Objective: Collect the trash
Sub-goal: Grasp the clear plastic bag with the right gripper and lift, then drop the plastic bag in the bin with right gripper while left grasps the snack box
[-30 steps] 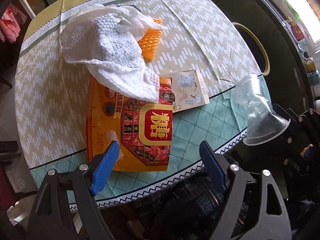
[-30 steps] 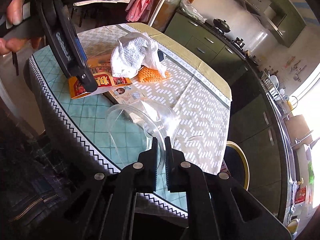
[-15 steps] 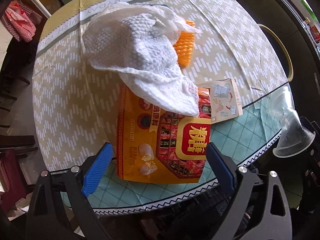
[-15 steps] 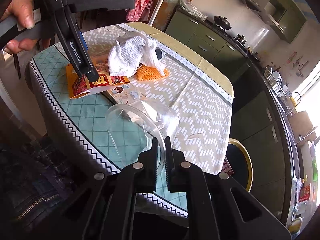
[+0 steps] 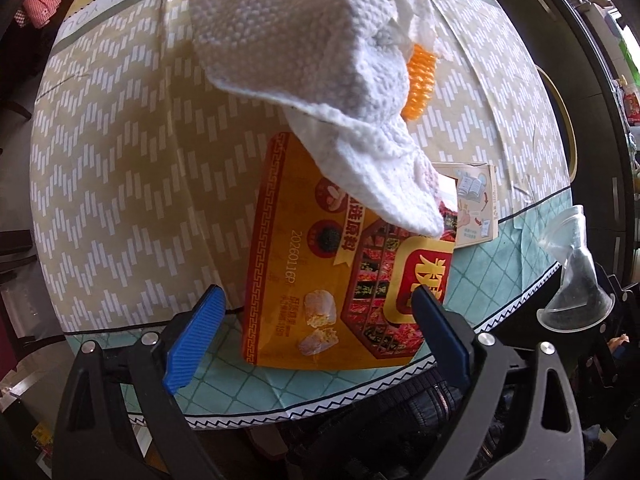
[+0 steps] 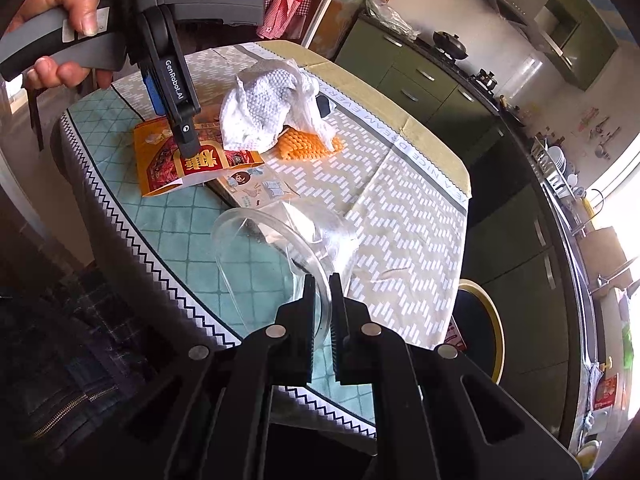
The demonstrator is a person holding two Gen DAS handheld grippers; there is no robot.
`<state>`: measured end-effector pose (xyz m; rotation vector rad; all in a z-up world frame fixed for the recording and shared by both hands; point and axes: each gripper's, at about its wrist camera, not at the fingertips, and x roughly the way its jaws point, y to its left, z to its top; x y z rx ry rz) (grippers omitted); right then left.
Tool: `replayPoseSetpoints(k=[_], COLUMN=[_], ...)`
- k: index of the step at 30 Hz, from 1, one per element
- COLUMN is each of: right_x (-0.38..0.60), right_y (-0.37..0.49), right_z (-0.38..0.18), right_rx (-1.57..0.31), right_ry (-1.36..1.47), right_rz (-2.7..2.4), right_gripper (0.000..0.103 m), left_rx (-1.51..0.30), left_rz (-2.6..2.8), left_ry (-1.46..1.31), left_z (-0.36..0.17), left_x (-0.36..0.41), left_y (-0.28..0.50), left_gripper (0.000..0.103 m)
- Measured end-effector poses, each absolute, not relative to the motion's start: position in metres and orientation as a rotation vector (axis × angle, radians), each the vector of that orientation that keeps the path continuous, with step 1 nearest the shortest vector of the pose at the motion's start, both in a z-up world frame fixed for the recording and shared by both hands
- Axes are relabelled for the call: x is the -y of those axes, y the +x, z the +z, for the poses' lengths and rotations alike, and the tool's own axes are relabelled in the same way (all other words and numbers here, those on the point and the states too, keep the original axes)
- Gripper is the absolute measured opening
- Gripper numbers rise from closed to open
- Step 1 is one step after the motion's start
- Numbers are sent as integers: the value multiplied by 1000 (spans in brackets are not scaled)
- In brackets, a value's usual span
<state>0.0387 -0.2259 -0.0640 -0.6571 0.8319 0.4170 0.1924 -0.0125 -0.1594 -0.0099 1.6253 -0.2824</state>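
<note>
An orange and red snack bag (image 5: 344, 280) (image 6: 160, 160) lies on the table near its front edge. My left gripper (image 5: 316, 320) (image 6: 176, 128) hangs wide open just above it, a blue pad on each side of the bag's near end, neither touching it. A crumpled white paper towel (image 5: 312, 60) (image 6: 260, 112) covers the bag's far end and part of an orange mesh piece (image 5: 418, 80) (image 6: 308, 144). My right gripper (image 6: 320, 288) is shut on the rim of a clear plastic cup (image 6: 280, 248) (image 5: 576, 288), held at the table's edge.
A small illustrated card box (image 5: 476, 204) (image 6: 260, 188) lies beside the bag. The tablecloth (image 5: 120, 160) is beige zigzag with a teal border. A yellow-rimmed stool (image 6: 480, 332) stands beyond the table, with kitchen cabinets (image 6: 420, 76) behind. A hand (image 6: 68, 8) holds the left gripper's handle.
My left gripper has moved forward and down over the snack bag, which now sits between its pads. The right gripper and its cup have stayed put.
</note>
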Motion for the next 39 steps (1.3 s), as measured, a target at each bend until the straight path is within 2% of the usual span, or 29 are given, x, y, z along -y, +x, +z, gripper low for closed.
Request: replayPoseSetpoints(k=[5, 11, 18, 21, 23, 29, 39], right_x=[224, 226, 227, 228, 229, 234, 265], right_y=[39, 39, 39, 39, 39, 40, 42], right_z=[-62, -60, -57, -58, -58, -57, -46], right_rx=[-827, -827, -821, -823, -823, -823, -826], right_ry=[-659, -662, -660, -659, -656, -652, -615], right_rz=[417, 407, 407, 404, 401, 389, 291], right_gripper=[8, 8, 8, 8, 8, 8, 8], left_rx=[-1662, -1637, -1595, -1578, -1568, -1585, -1554], left_rz=[-355, -384, -381, -381, -387, -404, -472], left_ry=[-79, -24, 31, 33, 32, -12, -139], left_z=[-165, -154, -136, -128, -127, -135, -125], left_x=[4, 8, 19, 24, 25, 36, 55], left_y=[194, 188, 184, 183, 184, 190, 192], left_gripper=[89, 89, 78, 70, 56, 26, 9])
